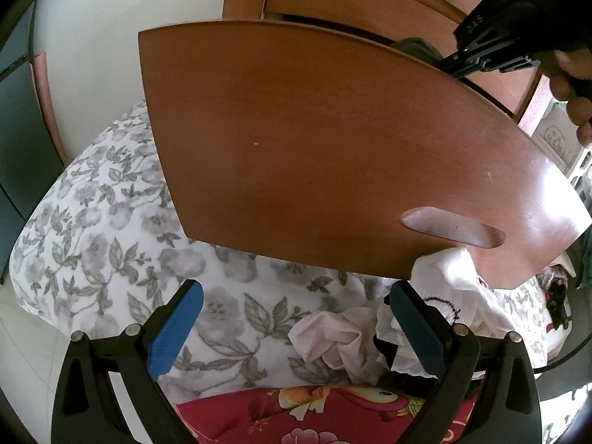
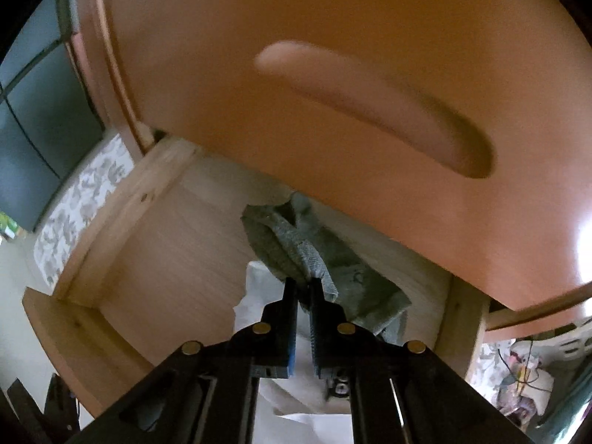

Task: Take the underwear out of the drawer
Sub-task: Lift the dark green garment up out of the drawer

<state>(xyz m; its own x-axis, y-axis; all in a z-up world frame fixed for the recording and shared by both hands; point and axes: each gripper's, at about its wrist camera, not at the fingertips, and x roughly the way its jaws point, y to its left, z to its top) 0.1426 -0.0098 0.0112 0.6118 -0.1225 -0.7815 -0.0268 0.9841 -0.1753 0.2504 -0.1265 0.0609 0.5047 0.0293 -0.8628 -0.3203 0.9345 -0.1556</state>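
Where pinched, grey-green knit underwear (image 2: 296, 255), crumpled.

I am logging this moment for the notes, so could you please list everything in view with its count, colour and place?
drawer: one, pale wood inside, open below the right gripper
drawer front: one, reddish brown, above the bed
grey garment: one, grey-green, in the drawer, pinched at its edge
white cloth: one, in the drawer under the garment
bedsheet: one, white with grey flowers, below the front
clothes pile: several pieces, white and pale pink, on the bed
red quilt: one, floral, bottom edge
left gripper: one, black, blue fingers apart, over the bed
right gripper: one, black, fingers closed on the garment
hand: one, holding the right gripper
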